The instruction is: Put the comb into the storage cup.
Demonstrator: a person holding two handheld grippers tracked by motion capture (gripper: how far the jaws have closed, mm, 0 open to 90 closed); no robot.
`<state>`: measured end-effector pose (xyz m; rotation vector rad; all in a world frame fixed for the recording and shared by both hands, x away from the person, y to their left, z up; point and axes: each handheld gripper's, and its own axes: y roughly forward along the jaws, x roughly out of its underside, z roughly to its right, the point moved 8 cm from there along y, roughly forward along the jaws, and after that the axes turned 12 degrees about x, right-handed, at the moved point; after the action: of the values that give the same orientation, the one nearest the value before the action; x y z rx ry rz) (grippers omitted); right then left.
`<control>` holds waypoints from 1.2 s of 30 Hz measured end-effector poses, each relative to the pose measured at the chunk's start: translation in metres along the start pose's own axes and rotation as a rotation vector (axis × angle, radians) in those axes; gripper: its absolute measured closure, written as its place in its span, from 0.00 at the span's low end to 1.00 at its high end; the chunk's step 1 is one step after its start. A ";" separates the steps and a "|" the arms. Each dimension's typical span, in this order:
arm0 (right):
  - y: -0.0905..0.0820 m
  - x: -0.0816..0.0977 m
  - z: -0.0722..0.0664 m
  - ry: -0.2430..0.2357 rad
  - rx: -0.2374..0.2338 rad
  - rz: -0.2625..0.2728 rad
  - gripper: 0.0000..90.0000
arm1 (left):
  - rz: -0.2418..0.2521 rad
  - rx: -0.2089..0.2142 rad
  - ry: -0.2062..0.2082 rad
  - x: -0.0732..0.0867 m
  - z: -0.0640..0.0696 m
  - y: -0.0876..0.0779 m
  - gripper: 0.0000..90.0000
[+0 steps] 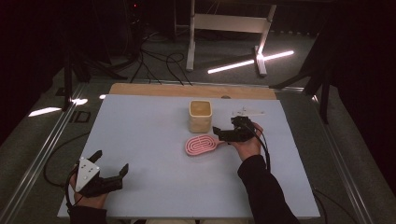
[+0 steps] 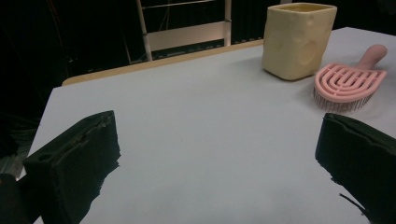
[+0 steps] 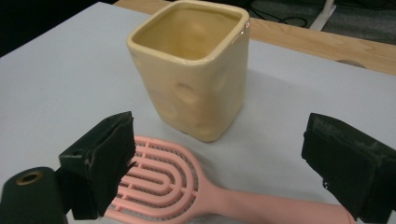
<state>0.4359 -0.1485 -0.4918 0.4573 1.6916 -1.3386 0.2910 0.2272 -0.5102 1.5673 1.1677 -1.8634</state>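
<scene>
right gripper point(image 3: 219, 163) – spread wide, straddling flat pink vented plastic hairbrush point(image 3: 187, 191) at frame bottom | handle running lower right | square glossy yellow ceramic cup point(image 3: 191, 65) just above | left gripper point(image 1: 110, 169) – spread, lower left, well apart

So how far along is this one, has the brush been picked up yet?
Not yet. The pink brush lies flat on the table, just in front of the yellow cup, which looks empty. The right gripper is over the brush, jaws open, nothing gripped. The left gripper is open, away from both. Grasping the brush is left, likely followed by moving it to the cup.
</scene>
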 end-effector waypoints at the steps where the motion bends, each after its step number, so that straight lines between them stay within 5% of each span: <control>1: 0.001 0.001 0.000 -0.001 0.002 -0.003 0.10 | 0.000 0.000 -0.001 0.000 0.000 0.000 0.00; 27: 0.022 0.012 0.007 -0.031 0.034 -0.091 0.13 | -0.008 0.003 0.001 0.001 0.001 0.002 0.00; 34: 0.026 0.015 0.007 -0.073 0.049 -0.114 0.27 | -0.012 0.006 0.005 0.002 0.002 0.003 0.00; 36: 0.028 0.017 0.007 -0.085 0.051 -0.125 0.42 | -0.012 0.006 0.005 0.002 0.002 0.003 0.00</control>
<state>0.4510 -0.1490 -0.5218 0.3237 1.6419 -1.4733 0.2916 0.2249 -0.5127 1.5720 1.1769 -1.8734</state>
